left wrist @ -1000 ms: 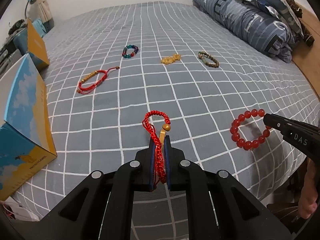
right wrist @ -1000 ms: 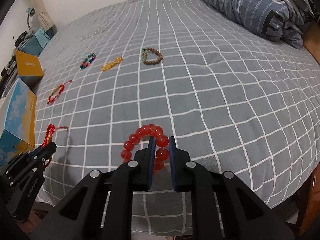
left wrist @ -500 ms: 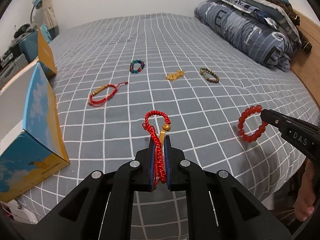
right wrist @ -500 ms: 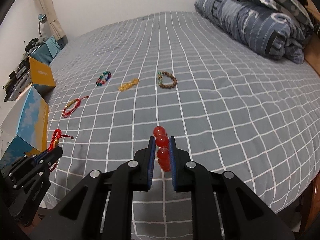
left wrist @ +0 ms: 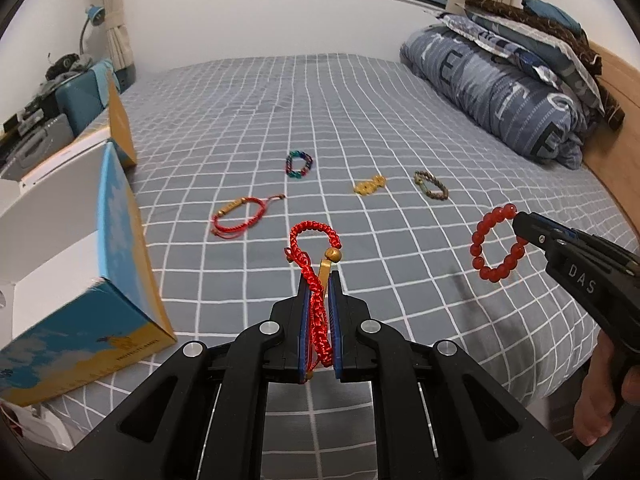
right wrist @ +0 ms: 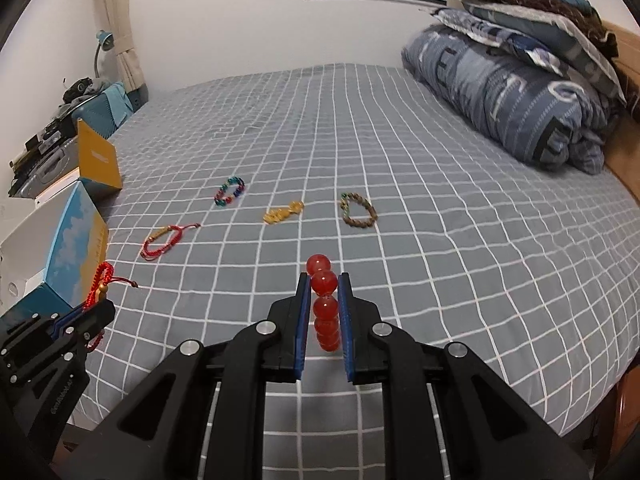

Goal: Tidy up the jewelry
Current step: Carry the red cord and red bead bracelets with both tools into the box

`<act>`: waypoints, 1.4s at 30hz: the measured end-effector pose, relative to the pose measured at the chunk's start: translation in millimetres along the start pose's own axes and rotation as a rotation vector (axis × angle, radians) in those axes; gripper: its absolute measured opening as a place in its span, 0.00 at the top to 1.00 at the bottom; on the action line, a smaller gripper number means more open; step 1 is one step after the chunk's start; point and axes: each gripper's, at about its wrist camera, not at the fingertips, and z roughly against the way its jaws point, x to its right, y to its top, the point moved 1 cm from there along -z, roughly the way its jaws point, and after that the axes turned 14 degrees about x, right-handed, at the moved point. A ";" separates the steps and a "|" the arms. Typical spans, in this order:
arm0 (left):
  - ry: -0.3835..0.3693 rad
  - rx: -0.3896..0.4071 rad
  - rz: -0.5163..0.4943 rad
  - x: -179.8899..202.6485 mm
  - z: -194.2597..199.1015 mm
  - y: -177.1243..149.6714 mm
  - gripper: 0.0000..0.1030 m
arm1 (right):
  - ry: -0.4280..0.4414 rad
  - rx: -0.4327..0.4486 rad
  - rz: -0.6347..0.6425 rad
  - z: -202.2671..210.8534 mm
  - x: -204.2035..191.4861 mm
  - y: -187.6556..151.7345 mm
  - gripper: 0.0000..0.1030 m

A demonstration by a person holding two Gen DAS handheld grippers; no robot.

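Both bracelets have risen off the bed (left wrist: 400, 120) since a second ago. Left hand-held gripper (left wrist: 319, 292) is clenched on the red braided cord bracelet (left wrist: 314, 248), its loop sticking up past the fingertips. Right hand-held gripper (right wrist: 324, 292) grips the red bead bracelet (right wrist: 323, 304), which hangs in the air. Four more bracelets lie on the gridded cover, and an open blue-and-yellow box (left wrist: 80, 300) sits at left.
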 end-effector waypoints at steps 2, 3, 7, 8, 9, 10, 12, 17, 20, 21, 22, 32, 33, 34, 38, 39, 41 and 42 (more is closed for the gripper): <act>0.005 0.010 0.007 -5.2 3.6 1.9 0.92 | 0.002 0.009 0.008 0.9 -5.1 1.9 0.87; 0.008 0.016 0.009 -8.1 5.6 3.2 0.92 | 0.006 0.015 0.013 1.4 -9.1 3.0 0.87; 0.030 0.041 0.010 -17.7 12.9 7.3 0.92 | 0.014 0.032 0.031 2.9 -21.6 7.1 0.87; 0.034 0.047 0.010 -19.5 14.6 8.2 0.92 | 0.017 0.036 0.034 3.4 -24.7 8.1 0.87; 0.041 0.055 0.010 -22.7 17.0 9.8 0.92 | 0.020 0.041 0.039 4.0 -29.0 8.9 0.87; 0.045 0.058 0.012 -24.7 18.4 10.6 0.92 | 0.022 0.044 0.043 4.4 -32.3 9.5 0.87; 0.052 0.067 0.020 -29.6 22.1 12.6 0.92 | 0.025 0.050 0.049 5.1 -39.0 11.9 0.87; 0.066 0.087 0.032 -41.5 32.5 18.6 0.92 | 0.046 0.061 0.060 8.4 -55.4 18.3 0.87; 0.079 0.101 0.041 -50.3 39.5 22.3 0.92 | 0.061 0.070 0.070 10.8 -67.5 24.6 0.87; 0.085 0.106 0.044 -53.8 42.4 23.5 0.92 | 0.067 0.074 0.071 11.9 -71.5 27.0 0.87; 0.091 0.110 0.049 -57.5 45.3 24.7 0.92 | 0.071 0.077 0.073 12.8 -74.9 28.8 0.87; 0.168 0.155 0.087 -96.1 76.5 31.7 0.92 | 0.136 0.105 0.089 22.4 -122.1 45.7 0.87; 0.175 0.157 0.090 -99.5 78.7 32.0 0.92 | 0.148 0.107 0.095 23.1 -130.3 46.9 0.87; 0.184 0.162 0.095 -104.3 81.9 32.2 0.92 | 0.153 0.109 0.098 23.5 -134.4 47.7 0.87; 0.217 0.172 0.117 -121.1 92.1 34.0 0.92 | 0.188 0.123 0.119 27.0 -164.1 52.7 0.87; 0.229 0.177 0.125 -127.9 95.9 34.2 0.92 | 0.196 0.127 0.124 28.1 -170.2 53.4 0.87; 0.251 0.186 0.133 -139.2 102.0 33.3 0.92 | 0.215 0.139 0.136 30.4 -186.0 54.4 0.87; 0.262 0.187 0.138 -144.7 104.1 33.1 0.92 | 0.223 0.142 0.144 31.5 -191.7 53.4 0.87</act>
